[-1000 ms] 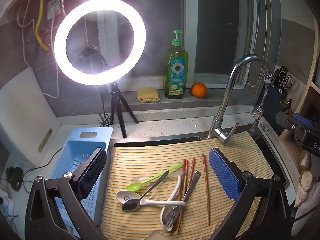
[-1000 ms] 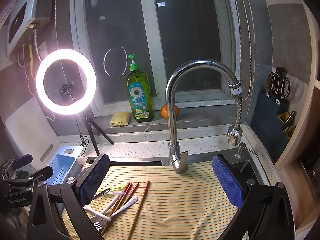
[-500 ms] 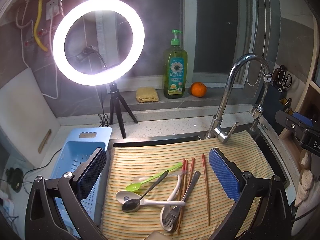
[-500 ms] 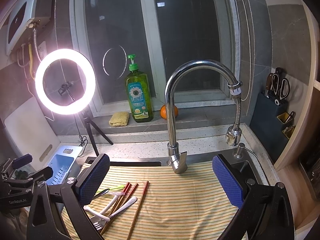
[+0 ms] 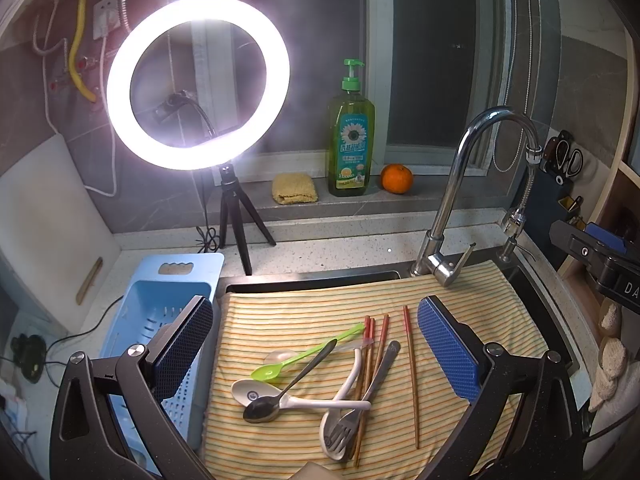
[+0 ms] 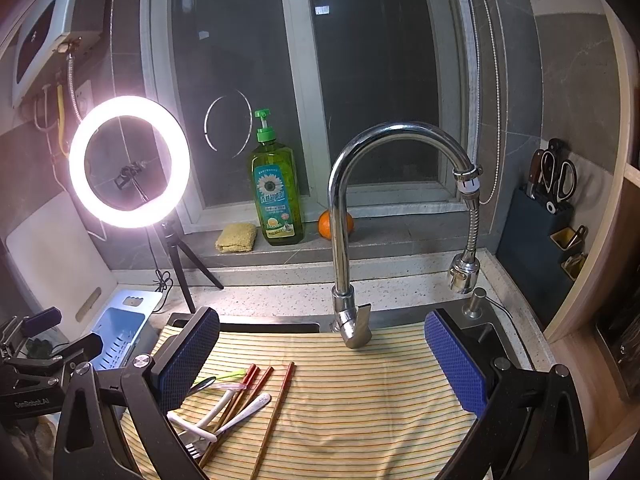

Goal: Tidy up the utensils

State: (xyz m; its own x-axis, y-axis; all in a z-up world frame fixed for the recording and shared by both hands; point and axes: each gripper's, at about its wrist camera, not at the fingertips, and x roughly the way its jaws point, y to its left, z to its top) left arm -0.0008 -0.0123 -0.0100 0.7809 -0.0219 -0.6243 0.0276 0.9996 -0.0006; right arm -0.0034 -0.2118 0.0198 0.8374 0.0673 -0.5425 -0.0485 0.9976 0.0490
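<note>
Above a striped cloth point(image 5: 304, 312) spread over the sink, we hold the left gripper point(image 5: 316, 344) and right gripper point(image 6: 320, 360) with jaws released and empty. The utensils point(image 5: 340, 380), spoons, fork and chopsticks, lie crossed in a heap on the cloth's near left, beside the blue drainer basket point(image 5: 160, 304) on the counter point(image 5: 320, 248), seemingly awaiting sorting.
</note>
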